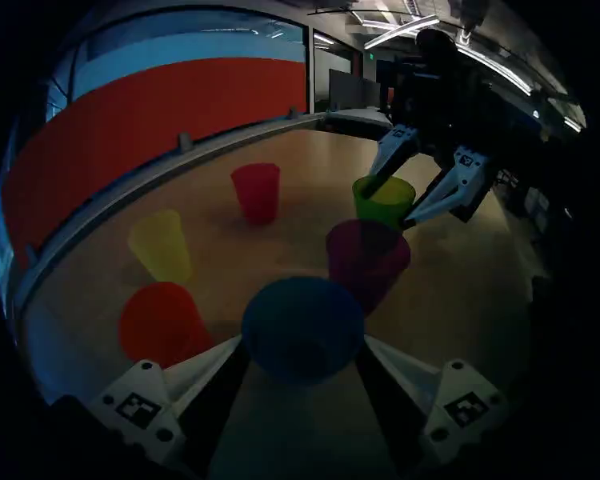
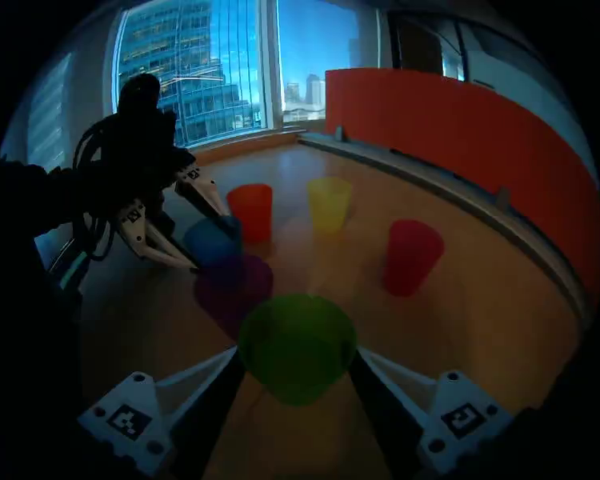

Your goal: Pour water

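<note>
My left gripper (image 1: 302,346) is shut on a blue cup (image 1: 302,320), one finger pressing each side. My right gripper (image 2: 298,354) holds a green cup (image 2: 298,340) the same way. Between the two stands a purple cup (image 1: 367,258), close to both held cups. In the left gripper view the right gripper (image 1: 390,205) clasps the green cup (image 1: 384,198) just beyond the purple one. In the right gripper view the left gripper (image 2: 212,245) grips the blue cup (image 2: 210,238) behind the purple cup (image 2: 234,292). I cannot see any water.
Several more cups stand on the wooden table (image 1: 316,160): red (image 1: 257,190), yellow (image 1: 161,244) and orange (image 1: 162,322). A raised ledge (image 1: 140,180) and a red wall panel (image 1: 156,104) border the table. Windows (image 2: 196,72) lie behind the person's dark arm (image 2: 44,192).
</note>
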